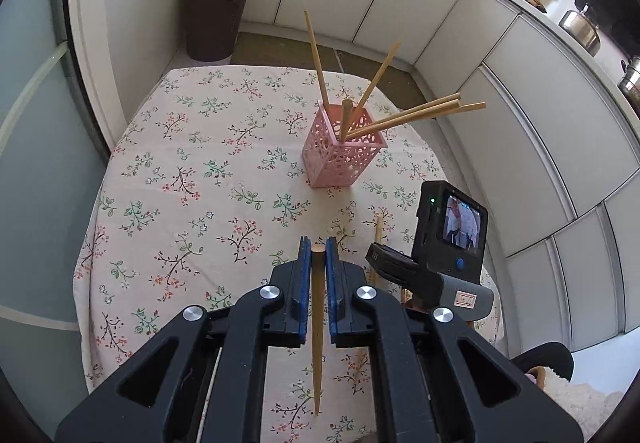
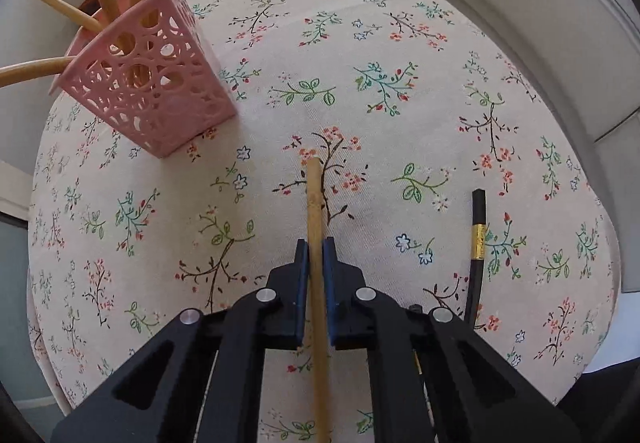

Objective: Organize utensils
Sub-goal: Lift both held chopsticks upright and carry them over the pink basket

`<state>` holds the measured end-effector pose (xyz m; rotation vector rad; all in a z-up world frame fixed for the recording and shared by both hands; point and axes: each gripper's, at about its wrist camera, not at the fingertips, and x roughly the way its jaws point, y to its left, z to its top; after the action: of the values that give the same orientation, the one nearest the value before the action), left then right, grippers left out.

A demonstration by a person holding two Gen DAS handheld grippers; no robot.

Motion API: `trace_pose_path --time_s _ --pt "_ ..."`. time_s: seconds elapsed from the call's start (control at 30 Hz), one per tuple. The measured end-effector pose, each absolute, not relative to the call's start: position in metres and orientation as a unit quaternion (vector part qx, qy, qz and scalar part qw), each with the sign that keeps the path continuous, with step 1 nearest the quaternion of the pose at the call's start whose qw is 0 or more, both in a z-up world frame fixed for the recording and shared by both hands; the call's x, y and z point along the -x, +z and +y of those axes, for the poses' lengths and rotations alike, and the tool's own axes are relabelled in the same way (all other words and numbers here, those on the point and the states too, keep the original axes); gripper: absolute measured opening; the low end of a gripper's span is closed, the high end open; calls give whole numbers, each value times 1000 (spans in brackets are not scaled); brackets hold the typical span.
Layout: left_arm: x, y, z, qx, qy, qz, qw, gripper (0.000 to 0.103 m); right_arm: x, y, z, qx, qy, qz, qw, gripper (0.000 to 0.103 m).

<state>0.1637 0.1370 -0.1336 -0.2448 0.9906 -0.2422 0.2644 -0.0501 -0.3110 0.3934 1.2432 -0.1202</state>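
Observation:
A pink perforated holder [image 1: 340, 155] stands on the floral tablecloth and holds several wooden chopsticks [image 1: 404, 117]; it also shows in the right wrist view [image 2: 152, 83] at upper left. My left gripper [image 1: 318, 247] is shut on a wooden chopstick [image 1: 318, 323], held above the table short of the holder. My right gripper [image 2: 316, 247] is shut on another wooden chopstick [image 2: 314, 199], low over the cloth to the right of the holder. The right gripper's body [image 1: 448, 243] shows in the left wrist view at right. A black chopstick with a gold band [image 2: 478, 239] lies on the cloth to the right.
The round table [image 1: 192, 163] carries a floral cloth. A dark bin with a red liner [image 1: 216, 19] stands on the floor beyond the table. White cabinet doors [image 1: 520, 103] curve along the right, with pots on the counter above.

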Motion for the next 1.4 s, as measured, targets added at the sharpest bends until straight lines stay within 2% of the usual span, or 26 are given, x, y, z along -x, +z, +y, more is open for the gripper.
trace_pose_path --time_s 0.17,0.3,0.5,0.9,1.13,1.4 --pt "-158 -122 135 115 -124 454 875 6 -225 -261 -77 -237 57 503 829 8" --pt "-150 -105 128 110 -127 434 885 6 -186 -205 -85 -221 131 428 866 8" --pt "-143 -78 118 108 -116 399 903 6 -158 -142 -101 -190 157 384 890 8" --pt "-171 20 91 46 -99 323 940 6 -181 1 -141 -157 161 256 940 8" --pt "-213 49 74 35 -86 289 953 6 -216 37 -133 -163 160 197 953 8" --pt "-279 22 61 38 -72 300 951 6 -262 27 -114 -145 143 180 962 8"
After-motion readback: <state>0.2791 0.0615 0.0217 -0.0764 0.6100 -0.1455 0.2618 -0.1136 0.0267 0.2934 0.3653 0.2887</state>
